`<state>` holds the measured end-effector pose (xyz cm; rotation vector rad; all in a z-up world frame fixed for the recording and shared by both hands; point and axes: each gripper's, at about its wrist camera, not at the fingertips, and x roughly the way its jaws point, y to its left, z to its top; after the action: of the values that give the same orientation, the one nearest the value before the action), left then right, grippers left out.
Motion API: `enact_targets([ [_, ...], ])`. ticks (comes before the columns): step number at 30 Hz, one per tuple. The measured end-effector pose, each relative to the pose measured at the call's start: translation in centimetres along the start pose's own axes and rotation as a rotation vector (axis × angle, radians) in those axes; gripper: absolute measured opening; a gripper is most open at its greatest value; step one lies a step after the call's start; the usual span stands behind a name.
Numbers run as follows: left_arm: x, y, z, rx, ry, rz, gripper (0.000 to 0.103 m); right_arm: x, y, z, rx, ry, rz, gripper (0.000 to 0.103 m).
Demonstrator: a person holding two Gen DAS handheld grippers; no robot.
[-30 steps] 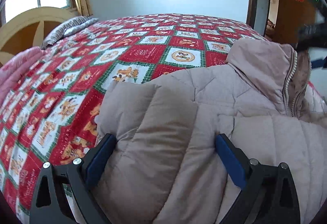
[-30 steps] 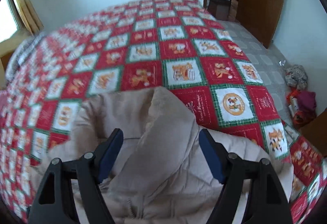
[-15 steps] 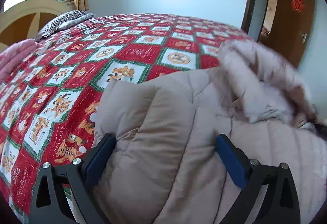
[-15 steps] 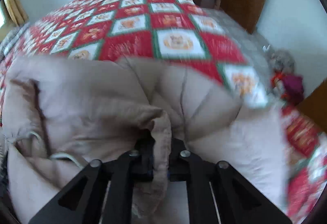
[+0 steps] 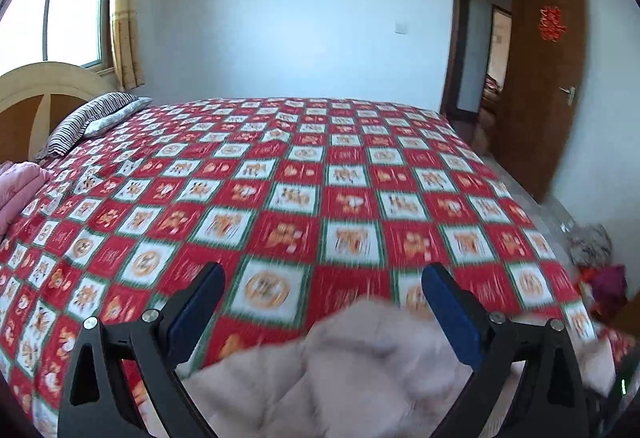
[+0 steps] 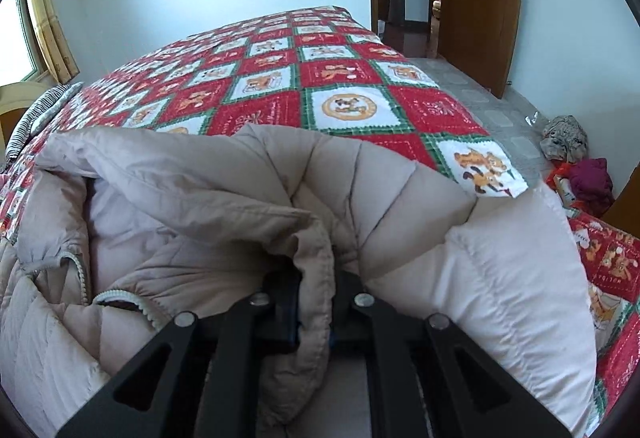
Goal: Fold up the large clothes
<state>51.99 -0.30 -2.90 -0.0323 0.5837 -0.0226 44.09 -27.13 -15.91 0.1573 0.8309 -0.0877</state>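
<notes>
A beige quilted down jacket (image 6: 168,206) lies crumpled on the near part of a bed with a red, white and green patchwork cover (image 6: 332,74). My right gripper (image 6: 316,278) is shut on a folded edge of the jacket near its zipper (image 6: 120,296). In the left wrist view the jacket (image 5: 360,366) shows blurred at the bottom. My left gripper (image 5: 320,302) hangs above it, open, with nothing between its blue pads (image 5: 452,314).
A striped pillow (image 5: 92,118) and a wooden headboard (image 5: 36,90) are at the far left, with pink bedding (image 5: 16,190) beside them. A brown door (image 6: 476,2) stands open at the right. Clothes (image 6: 576,158) lie piled on the floor by the bed's right side.
The right gripper moved down onto the jacket and shut on a fold of it. The left gripper rose off the jacket, so its view now shows mostly the bed cover.
</notes>
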Motion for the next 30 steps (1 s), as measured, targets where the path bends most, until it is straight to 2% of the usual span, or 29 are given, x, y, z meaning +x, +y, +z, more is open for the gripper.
enact_targets([
  [1,1.7,-1.1,-0.2,0.026,0.012,0.018,0.099,0.0,0.0,0.0,0.002,-0.002,0.003,0.010],
  [3,4.4,-1.7,-1.7,0.058,0.088,0.064,0.099,0.0,-0.1,-0.1,0.005,-0.004,0.008,0.010],
  [5,7.4,-1.4,-4.9,0.058,0.272,0.094,0.098,0.0,-0.2,-0.1,0.011,-0.005,0.016,0.010],
  [6,7.8,-1.0,-6.7,0.044,0.331,0.077,0.093,0.0,-0.3,-0.1,0.014,-0.005,0.020,0.010],
  [7,7.6,-0.7,-7.8,0.032,0.350,0.056,0.093,0.1,-0.4,-0.1,0.018,-0.004,0.026,0.010],
  [9,6.2,0.2,-9.9,0.021,0.318,0.029,0.093,0.1,-0.5,-0.1,0.022,-0.004,0.031,0.011],
  [11,5.5,0.5,-10.9,0.037,0.281,0.038,0.094,0.1,-0.3,-0.1,0.014,-0.003,0.026,0.012],
  [13,5.9,0.7,-11.2,0.028,0.289,0.033,0.094,0.0,0.1,0.0,-0.006,0.000,0.005,0.014],
  [16,6.2,0.2,-11.3,0.044,0.288,0.052,0.094,-2.0,0.3,0.1,-0.006,0.010,0.000,0.028],
  [19,6.4,0.3,-11.3,0.046,0.282,0.057,0.095,-6.4,0.3,0.4,0.022,-0.115,0.054,0.028],
  [21,6.5,0.3,-11.3,0.051,0.279,0.064,0.095,-7.8,1.1,1.8,0.009,-0.170,0.064,0.028],
  [23,6.5,0.2,-11.4,0.055,0.274,0.068,0.095,-7.6,2.7,4.2,-0.001,-0.192,0.076,0.030],
  [27,6.4,0.2,-11.4,0.053,0.273,0.066,0.095,-3.0,5.7,6.6,-0.045,-0.113,0.049,0.030],
  [30,6.3,0.2,-11.4,0.048,0.269,0.058,0.095,2.2,7.2,5.1,-0.147,0.054,0.003,0.030],
])
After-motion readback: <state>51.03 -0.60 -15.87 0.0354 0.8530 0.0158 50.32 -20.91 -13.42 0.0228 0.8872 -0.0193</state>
